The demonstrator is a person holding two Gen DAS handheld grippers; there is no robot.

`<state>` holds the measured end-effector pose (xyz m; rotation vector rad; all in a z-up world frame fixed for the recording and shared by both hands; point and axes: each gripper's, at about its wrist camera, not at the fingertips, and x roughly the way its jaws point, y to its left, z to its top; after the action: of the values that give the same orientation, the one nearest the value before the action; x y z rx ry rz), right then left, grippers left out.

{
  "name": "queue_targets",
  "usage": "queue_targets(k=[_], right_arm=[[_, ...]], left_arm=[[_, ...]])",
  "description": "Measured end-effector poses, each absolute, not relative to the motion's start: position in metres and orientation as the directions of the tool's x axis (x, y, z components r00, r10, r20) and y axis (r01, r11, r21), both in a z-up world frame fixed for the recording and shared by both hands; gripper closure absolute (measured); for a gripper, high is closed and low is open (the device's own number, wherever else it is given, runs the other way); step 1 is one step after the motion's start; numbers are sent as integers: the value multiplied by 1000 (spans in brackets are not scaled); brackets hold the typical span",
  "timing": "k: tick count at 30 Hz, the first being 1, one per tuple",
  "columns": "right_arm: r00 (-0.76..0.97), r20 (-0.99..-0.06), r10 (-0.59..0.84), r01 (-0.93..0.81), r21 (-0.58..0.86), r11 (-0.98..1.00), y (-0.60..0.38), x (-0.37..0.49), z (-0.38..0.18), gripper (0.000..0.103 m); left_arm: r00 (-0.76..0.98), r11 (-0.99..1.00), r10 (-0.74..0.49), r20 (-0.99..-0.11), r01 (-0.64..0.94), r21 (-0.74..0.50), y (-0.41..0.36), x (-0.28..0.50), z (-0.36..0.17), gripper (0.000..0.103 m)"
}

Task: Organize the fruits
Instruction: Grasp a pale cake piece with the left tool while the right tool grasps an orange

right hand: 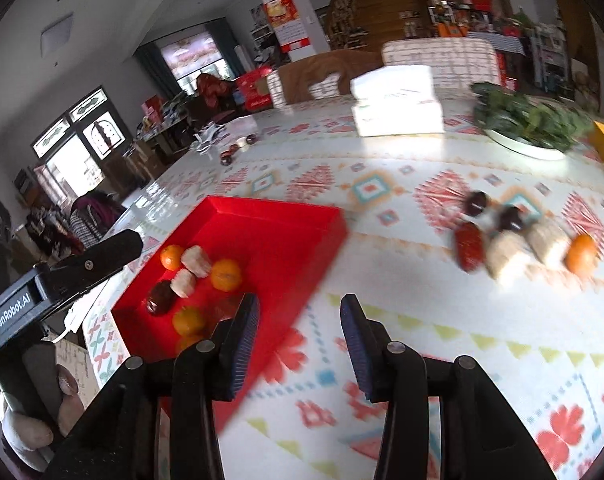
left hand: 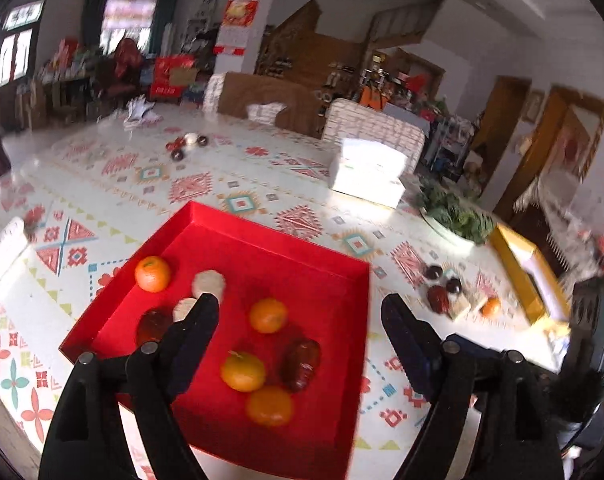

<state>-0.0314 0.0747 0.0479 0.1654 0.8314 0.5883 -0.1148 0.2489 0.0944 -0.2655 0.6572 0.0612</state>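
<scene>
The left gripper [right hand: 102, 258], labelled "GenRobot.AI", hangs over the red tray [left hand: 206, 216] with jaws wide apart and empty. The tray holds oranges [left hand: 152, 274], dark dates and pale pieces. The right gripper [right hand: 300, 320], also spread and empty, hovers over the patterned tablecloth [right hand: 461, 340]. Further right lie loose fruits [right hand: 467, 246], beside an orange [right hand: 580, 254].

Both wrist views look down along their fingers, close over the table [left hand: 230, 168]. They share the red tray [left hand: 262, 236], at six o'clock in the left view and eight o'clock in the right [right hand: 270, 220].
</scene>
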Motion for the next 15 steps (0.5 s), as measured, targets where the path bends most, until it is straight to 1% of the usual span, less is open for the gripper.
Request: queue_targets(k=[4,8,15], right_arm=[[548,-651,524,-377,367,850,40,-36,43,57],[581,-650,490,-324,368,872,1,-42,41,57],[624,-673,397,-194,358,913,-74,-41,28,56]], left_arm=[[780,979,-67,-622,-69,-191,211,-118,92,20],[768,988,-79,-635,-23,-150,181,-119,91,20],[750,990,-95,-655,2,-141,160,-116,84,20]])
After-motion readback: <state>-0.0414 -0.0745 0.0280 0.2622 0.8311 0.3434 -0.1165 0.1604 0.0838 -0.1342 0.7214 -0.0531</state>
